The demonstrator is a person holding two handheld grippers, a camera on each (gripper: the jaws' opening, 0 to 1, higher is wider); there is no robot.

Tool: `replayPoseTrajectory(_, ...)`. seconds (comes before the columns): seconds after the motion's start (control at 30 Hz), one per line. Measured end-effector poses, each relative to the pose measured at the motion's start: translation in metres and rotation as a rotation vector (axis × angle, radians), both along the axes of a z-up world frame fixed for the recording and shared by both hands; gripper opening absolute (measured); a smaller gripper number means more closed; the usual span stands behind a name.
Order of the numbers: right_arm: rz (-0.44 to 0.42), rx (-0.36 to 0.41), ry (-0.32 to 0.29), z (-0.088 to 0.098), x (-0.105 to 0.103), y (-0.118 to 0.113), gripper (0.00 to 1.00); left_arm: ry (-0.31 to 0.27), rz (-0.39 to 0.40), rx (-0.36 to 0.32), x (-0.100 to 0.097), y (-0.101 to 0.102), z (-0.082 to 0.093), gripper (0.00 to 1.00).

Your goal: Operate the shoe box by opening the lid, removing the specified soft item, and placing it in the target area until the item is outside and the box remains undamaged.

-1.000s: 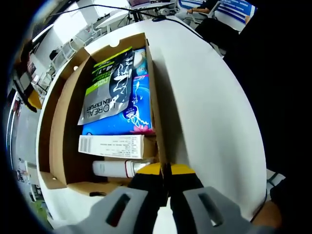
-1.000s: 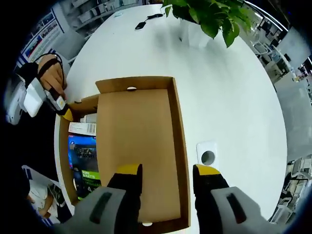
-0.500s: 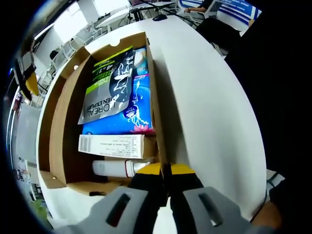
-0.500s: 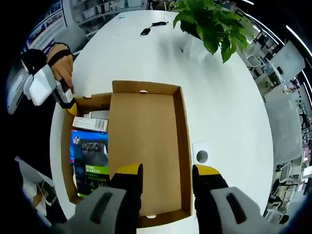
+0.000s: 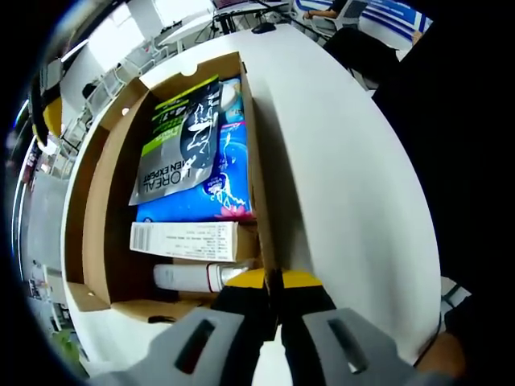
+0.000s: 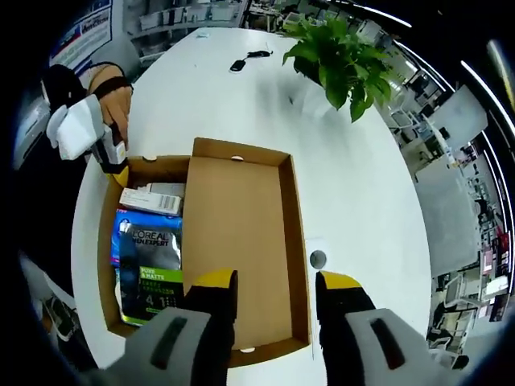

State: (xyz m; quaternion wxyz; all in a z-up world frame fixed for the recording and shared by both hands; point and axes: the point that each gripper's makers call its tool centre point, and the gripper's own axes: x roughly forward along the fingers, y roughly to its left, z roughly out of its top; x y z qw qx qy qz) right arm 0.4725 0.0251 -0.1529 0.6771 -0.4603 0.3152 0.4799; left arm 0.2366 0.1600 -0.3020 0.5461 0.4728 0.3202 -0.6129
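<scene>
An open cardboard shoe box (image 5: pixel 98 201) lies on a white table, its lid (image 6: pixel 241 241) folded flat beside it. Inside lie a dark and green soft pouch (image 5: pixel 181 137) (image 6: pixel 153 269), a blue pack (image 5: pixel 209 193), a white carton (image 5: pixel 185 240) and a white tube (image 5: pixel 189 277). My left gripper (image 5: pixel 273 281) is shut on the box's near wall; in the right gripper view the left gripper (image 6: pixel 115 169) sits at the box's far corner, held by a hand. My right gripper (image 6: pixel 276 288) hangs open above the lid, nothing between its fingers.
A potted green plant (image 6: pixel 338 56) stands on the table beyond the box. A small white square with a round hole (image 6: pixel 316 259) lies right of the lid. A dark phone and cable (image 6: pixel 241 63) rest farther off. Office furniture rings the table.
The right gripper view has pulled up and back from the lid, so more of the box and table shows. The left gripper and the box have stayed put.
</scene>
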Motion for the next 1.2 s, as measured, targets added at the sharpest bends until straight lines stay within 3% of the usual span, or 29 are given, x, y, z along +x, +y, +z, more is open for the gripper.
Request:
replayPoseTrajectory(0.3, 0.022, 0.058, -0.053, 0.021, -0.019, 0.01, 0.41, -0.004, -0.001, 0.001, 0.001, 0.0, 0.0, 0.03)
replayPoseTrajectory(0.47, 0.038, 0.049, -0.064, 0.023, -0.033, 0.014, 0.4, -0.013, -0.008, 0.005, 0.003, -0.004, 0.001, 0.03)
replayPoseTrajectory(0.97, 0.017, 0.047, -0.204, 0.033, -0.06, 0.015, 0.44, -0.018, -0.015, 0.004, 0.003, -0.005, 0.001, 0.04)
replayPoseTrajectory(1.2, 0.014, 0.047, -0.249, 0.035, -0.088, 0.008, 0.45, -0.026, -0.026, 0.006, 0.001, -0.005, 0.001, 0.04)
